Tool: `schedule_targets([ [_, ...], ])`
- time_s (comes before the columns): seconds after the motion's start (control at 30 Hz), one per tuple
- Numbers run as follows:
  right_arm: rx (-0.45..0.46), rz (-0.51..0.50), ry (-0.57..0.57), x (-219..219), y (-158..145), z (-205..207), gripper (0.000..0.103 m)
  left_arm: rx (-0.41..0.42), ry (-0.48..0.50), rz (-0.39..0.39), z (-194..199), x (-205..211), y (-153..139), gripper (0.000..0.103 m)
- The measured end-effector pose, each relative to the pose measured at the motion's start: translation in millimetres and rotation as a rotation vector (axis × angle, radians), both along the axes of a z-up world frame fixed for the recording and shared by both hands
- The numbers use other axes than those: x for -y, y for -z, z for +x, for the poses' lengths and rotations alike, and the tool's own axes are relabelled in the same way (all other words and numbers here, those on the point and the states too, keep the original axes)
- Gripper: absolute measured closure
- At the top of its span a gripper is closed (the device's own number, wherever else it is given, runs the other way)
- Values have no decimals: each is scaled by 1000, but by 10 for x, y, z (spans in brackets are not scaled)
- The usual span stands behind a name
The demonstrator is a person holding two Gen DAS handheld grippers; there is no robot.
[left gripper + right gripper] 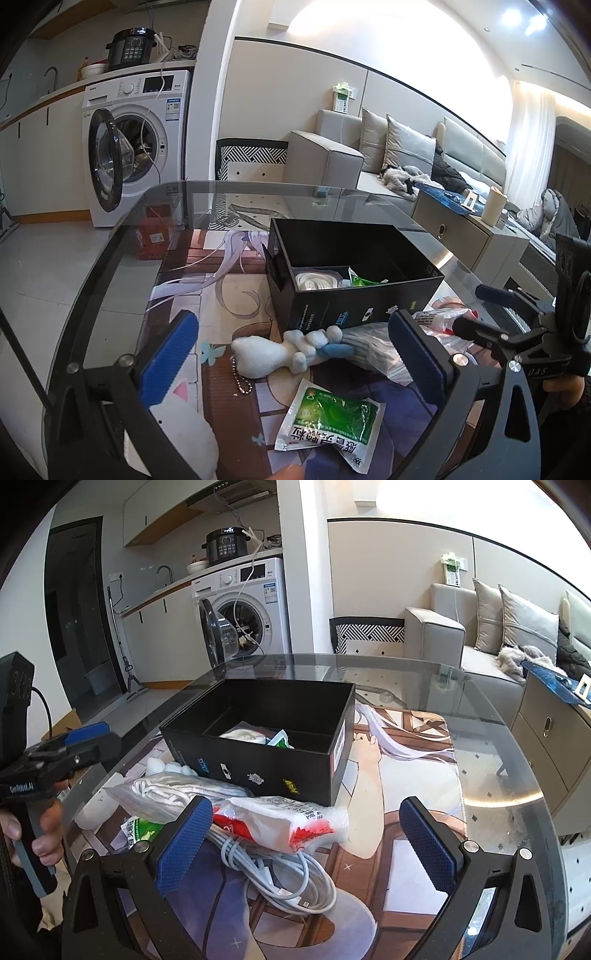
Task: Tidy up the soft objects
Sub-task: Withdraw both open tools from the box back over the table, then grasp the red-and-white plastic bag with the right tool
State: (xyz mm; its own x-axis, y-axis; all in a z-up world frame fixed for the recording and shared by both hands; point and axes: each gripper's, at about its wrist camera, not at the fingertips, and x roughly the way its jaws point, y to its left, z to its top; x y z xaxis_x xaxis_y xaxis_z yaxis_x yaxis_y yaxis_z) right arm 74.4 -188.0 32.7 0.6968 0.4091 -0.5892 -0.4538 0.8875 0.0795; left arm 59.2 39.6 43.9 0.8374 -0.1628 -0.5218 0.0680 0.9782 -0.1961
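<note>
A black open box stands on the printed mat; inside lie a white rope coil and a green packet. In front of it lie a white plush toy with a bead chain, a green sachet, a bag of white cord, a red-and-white packet and a white cable bundle. My left gripper is open and empty above the plush and sachet. My right gripper is open and empty over the packet and cable; it shows in the left wrist view.
The round glass table carries a printed anime mat. A white cat plush lies at the near left. A washing machine with its door open, a sofa and a sideboard stand beyond.
</note>
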Motion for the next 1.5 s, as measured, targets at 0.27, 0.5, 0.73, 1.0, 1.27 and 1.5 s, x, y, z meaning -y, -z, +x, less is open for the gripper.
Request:
schedule_targets([
  [0.27,-27,-22,-47,-63,72,-11,0,4,-6,-11,-2,-27,-9,0],
  [0.5,-51,-51,-40,-169,193,32,0,-6,-19,-11,0,-25,10,0],
  [0.73,-58,-28,-30,-210,212,117,1,-19,-22,-4,29,-42,49,0],
  [1.0,-65,2,-49,-198,211,153,15,-26,-17,-2,42,-17,83,0],
  [1.27,-69,21,-64,-177,248,114,36,-28,-8,5,35,12,88,0],
  [1.5,-28,36,-62,-130,194,36,42,-31,-8,6,31,24,82,0],
])
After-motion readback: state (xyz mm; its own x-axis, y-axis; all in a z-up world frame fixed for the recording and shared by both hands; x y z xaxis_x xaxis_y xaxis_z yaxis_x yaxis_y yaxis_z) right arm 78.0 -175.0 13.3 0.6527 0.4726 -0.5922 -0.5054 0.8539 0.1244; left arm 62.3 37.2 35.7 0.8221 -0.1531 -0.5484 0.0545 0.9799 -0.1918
